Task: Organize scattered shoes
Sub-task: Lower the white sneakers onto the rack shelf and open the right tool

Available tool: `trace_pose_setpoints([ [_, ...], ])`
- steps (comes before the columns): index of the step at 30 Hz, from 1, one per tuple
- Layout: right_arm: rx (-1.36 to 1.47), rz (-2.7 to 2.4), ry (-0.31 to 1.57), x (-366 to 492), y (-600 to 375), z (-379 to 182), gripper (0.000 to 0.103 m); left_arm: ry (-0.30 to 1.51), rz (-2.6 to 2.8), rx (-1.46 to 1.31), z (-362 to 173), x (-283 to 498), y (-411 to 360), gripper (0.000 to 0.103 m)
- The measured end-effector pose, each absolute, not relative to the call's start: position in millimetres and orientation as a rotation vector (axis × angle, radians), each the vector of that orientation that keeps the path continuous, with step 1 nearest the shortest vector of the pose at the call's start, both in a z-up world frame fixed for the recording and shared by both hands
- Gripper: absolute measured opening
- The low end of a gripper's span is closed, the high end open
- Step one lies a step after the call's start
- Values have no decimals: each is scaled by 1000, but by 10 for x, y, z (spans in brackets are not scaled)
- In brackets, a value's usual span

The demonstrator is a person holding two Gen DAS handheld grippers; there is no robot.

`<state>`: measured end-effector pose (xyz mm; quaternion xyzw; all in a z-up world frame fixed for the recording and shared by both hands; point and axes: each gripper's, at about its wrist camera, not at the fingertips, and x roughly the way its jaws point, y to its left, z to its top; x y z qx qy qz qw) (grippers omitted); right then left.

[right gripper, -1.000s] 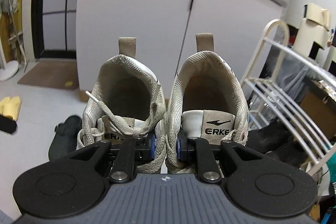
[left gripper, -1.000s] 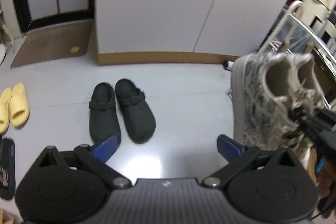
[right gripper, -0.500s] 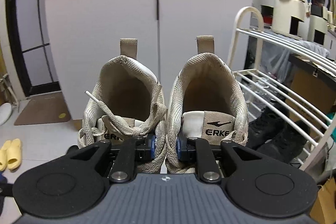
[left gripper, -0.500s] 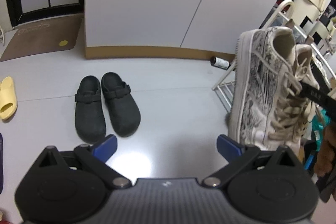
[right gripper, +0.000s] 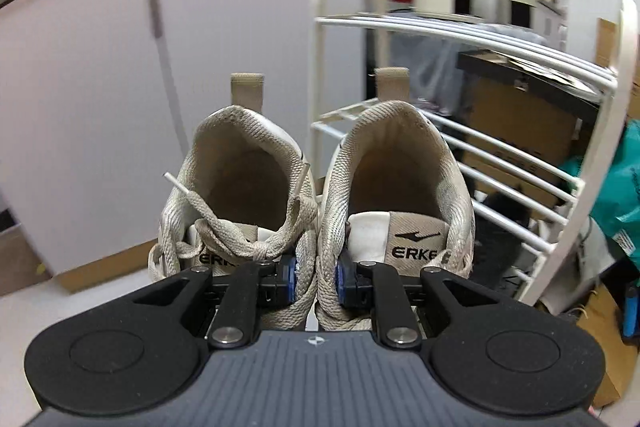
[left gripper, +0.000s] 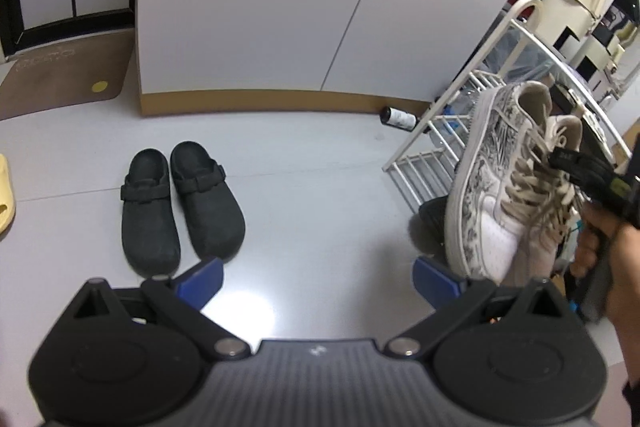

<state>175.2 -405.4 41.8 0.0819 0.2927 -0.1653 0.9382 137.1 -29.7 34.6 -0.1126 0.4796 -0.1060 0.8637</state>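
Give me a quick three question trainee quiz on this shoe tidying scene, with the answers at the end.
1. True or false: the left claw is open and holds nothing.
2. What does the right claw grip? A) black clogs B) the white sneakers C) a yellow slipper
3. Fill in: the black clogs sit side by side on the ____.

Key:
1. True.
2. B, the white sneakers, pinched by their inner collars, in front of the white shoe rack.
3. Floor.

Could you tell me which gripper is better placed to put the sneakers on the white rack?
The right gripper: it is shut on the sneakers by their inner collars, facing the white rack. The left gripper is open and empty, facing the black clogs.
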Motion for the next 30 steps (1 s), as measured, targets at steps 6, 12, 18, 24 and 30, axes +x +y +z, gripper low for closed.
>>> trace_pose_setpoints([
  [6, 148, -417, 600, 2018, -4450, 404, 20, 1004, -205, -262, 341, 1420, -190, 102],
  [12, 180, -507, 612, 2344, -4841, 486, 20, 1003, -203, -298, 349, 1477, -124, 102],
  [18, 249, -626, 601, 2651, -5171, 501, 20, 1038, -244, -441, 263, 1500, 1, 102],
  [24, 300, -734, 553, 2831, -5422, 621, 20, 1025, -229, -447, 260, 1504, 72, 102],
  [30, 337, -863, 508, 3017, -5595, 562, 20, 984, -228, -435, 346, 1476, 107, 102],
])
